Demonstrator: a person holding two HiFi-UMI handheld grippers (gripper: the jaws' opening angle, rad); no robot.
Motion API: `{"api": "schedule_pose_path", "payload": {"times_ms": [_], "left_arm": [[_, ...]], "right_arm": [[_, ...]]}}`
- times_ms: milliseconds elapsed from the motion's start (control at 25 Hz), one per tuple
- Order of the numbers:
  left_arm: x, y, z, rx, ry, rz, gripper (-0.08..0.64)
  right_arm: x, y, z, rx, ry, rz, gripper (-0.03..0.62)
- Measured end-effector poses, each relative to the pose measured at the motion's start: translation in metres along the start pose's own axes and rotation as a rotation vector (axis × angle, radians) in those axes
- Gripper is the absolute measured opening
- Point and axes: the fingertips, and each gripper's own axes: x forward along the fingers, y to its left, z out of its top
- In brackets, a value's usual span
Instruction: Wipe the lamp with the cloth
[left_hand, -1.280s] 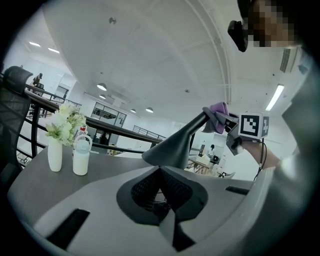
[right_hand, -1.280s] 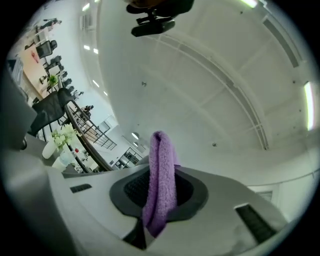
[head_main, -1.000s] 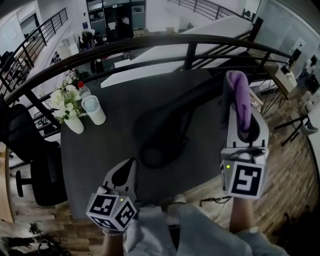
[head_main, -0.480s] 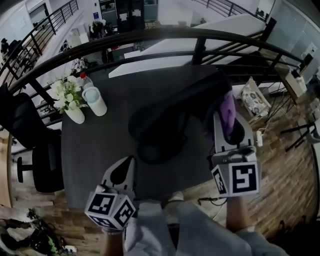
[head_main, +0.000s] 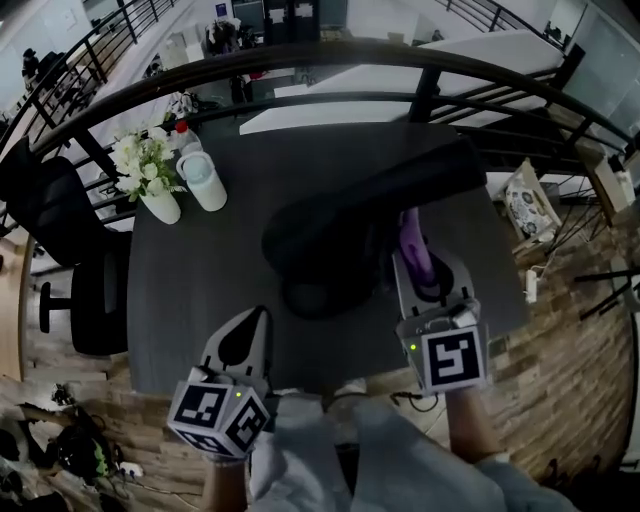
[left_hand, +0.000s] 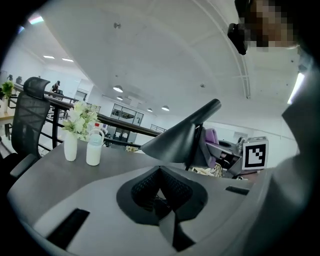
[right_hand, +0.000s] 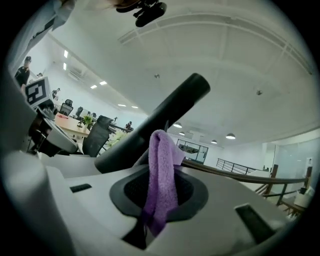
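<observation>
The black lamp (head_main: 330, 225) stands on the dark table (head_main: 190, 290), its round base (head_main: 312, 297) near the front and its long head (head_main: 430, 170) reaching to the back right. My right gripper (head_main: 414, 252) is shut on the purple cloth (head_main: 412, 235), which hangs against the right side of the lamp below its head. In the right gripper view the cloth (right_hand: 161, 172) droops over the jaws with the lamp's arm (right_hand: 160, 120) just behind. My left gripper (head_main: 255, 320) hovers shut and empty over the table's front edge, left of the base. From the left gripper view the lamp's shade (left_hand: 175, 142) faces me.
A white vase of flowers (head_main: 150, 180) and a white bottle (head_main: 203, 180) stand at the table's back left corner. A black office chair (head_main: 75, 270) is to the left of the table. A dark railing (head_main: 300, 60) curves behind it. Wooden floor (head_main: 570, 330) lies to the right.
My right gripper has carried the cloth left and down, from beside the lamp's head to against its side. The left gripper has stayed where it was.
</observation>
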Motion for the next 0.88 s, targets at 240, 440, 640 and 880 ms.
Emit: {"api": "schedule_pose_path", "payload": {"times_ms": [240, 440, 640, 880], "left_arm": [[-0.005, 0.008, -0.004, -0.018, -0.01, 0.061, 0.014], [-0.009, 0.008, -0.006, -0.031, -0.008, 0.106, 0.014], [-0.012, 0.013, -0.008, -0.038, -0.002, 0.136, 0.014], [-0.013, 0.015, -0.013, -0.044, 0.005, 0.153, 0.014]], "right_arm": [[0.006, 0.008, -0.042, -0.006, 0.075, 0.05, 0.055], [0.009, 0.012, -0.076, -0.03, 0.143, 0.07, 0.055], [0.015, 0.023, -0.12, -0.034, 0.224, 0.094, 0.057], [0.014, 0.024, -0.162, -0.012, 0.289, 0.07, 0.055]]}}
